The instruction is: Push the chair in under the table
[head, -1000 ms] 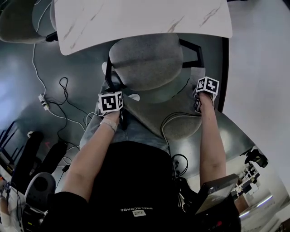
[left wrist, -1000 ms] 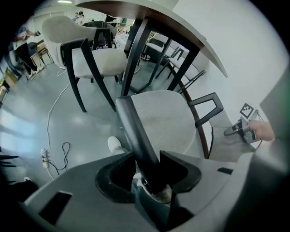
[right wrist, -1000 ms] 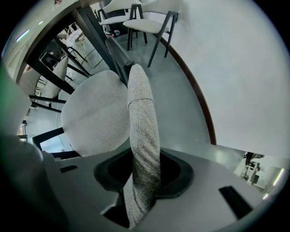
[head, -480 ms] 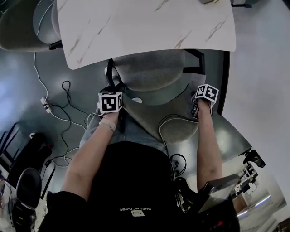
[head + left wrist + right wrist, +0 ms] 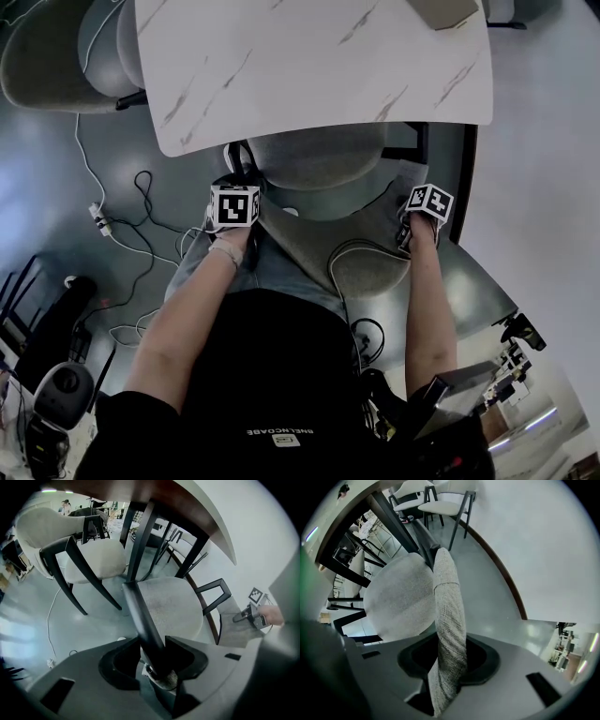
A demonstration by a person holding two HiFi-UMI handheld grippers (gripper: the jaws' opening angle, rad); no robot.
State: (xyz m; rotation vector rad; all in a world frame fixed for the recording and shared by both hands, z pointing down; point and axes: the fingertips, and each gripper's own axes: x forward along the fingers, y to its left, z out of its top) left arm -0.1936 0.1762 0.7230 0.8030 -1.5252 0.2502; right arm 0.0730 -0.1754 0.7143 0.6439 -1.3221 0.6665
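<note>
The grey chair's seat (image 5: pixel 314 155) lies partly beneath the white marble table top (image 5: pixel 309 66). Its curved fabric backrest (image 5: pixel 352 248) is nearest to me. My left gripper (image 5: pixel 236 217) is shut on the chair's black frame post (image 5: pixel 143 616) at the backrest's left end, and the post fills the jaws of the left gripper (image 5: pixel 155 654). My right gripper (image 5: pixel 419 217) is shut on the backrest's right end. The grey woven backrest edge (image 5: pixel 449 616) runs up between the jaws of the right gripper (image 5: pixel 450 667). The seat (image 5: pixel 168 606) shows past the post.
A second grey chair (image 5: pixel 56 56) stands at the table's far left corner, and its seat (image 5: pixel 91 559) shows in the left gripper view. White and black cables (image 5: pixel 122 225) lie on the dark floor at left. Black table legs (image 5: pixel 140 536) stand ahead. Pale floor (image 5: pixel 544 159) lies to the right.
The chair has slid further under the table, so the table top covers more of the seat. Both grippers have gone forward with the backrest, keeping their grip.
</note>
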